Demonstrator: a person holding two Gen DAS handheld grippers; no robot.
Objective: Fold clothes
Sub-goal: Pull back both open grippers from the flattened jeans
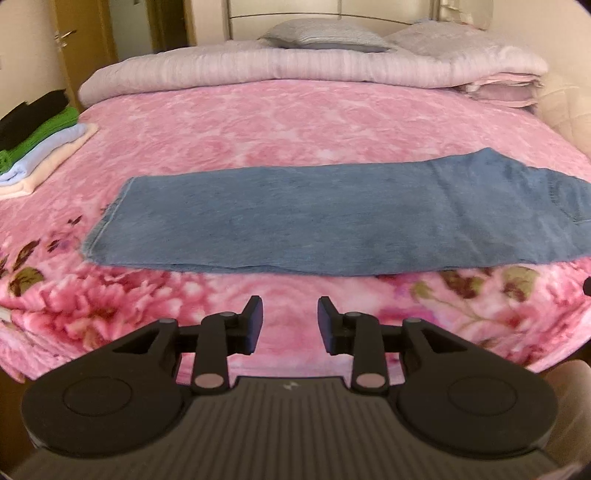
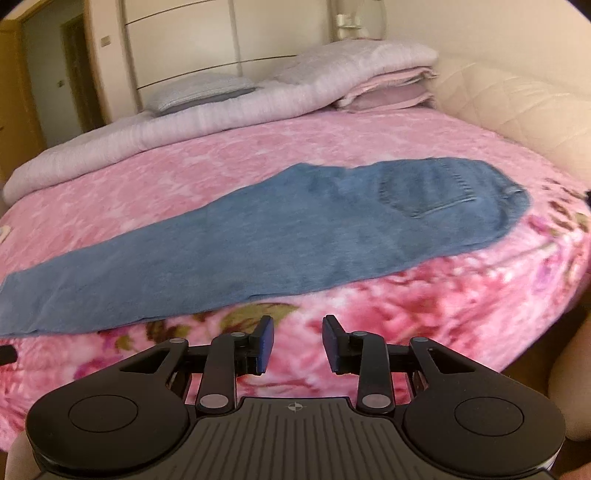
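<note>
Both tools hang short of the jeans (image 1: pixel 314 225), over the flowered pink blanket (image 1: pixel 229 133) at the bed's near edge: the left gripper (image 1: pixel 290 321) has its 2 fingers parted with a clear gap and nothing between them, and the right gripper (image 2: pixel 298 341) is likewise spread and empty. A strip of bare blanket separates each from the jeans' near edge. The jeans lie flat across the bed, folded lengthwise into 1 long band, hem end to the left and waist end to the right. Beyond the jeans a broad stretch of blanket is bare as far as the rolled pale quilt (image 1: pixel 295 66), with pillows (image 1: pixel 325 35) behind it. Only the left wrist view shows the stack of folded clothes (image 1: pixel 40 147), well left of the hem, on the blanket's edge. Only the right wrist view shows the back pocket (image 2: pixel 424 194) by the waist, and the padded cream headboard (image 2: pixel 517 99) right of it.
</note>
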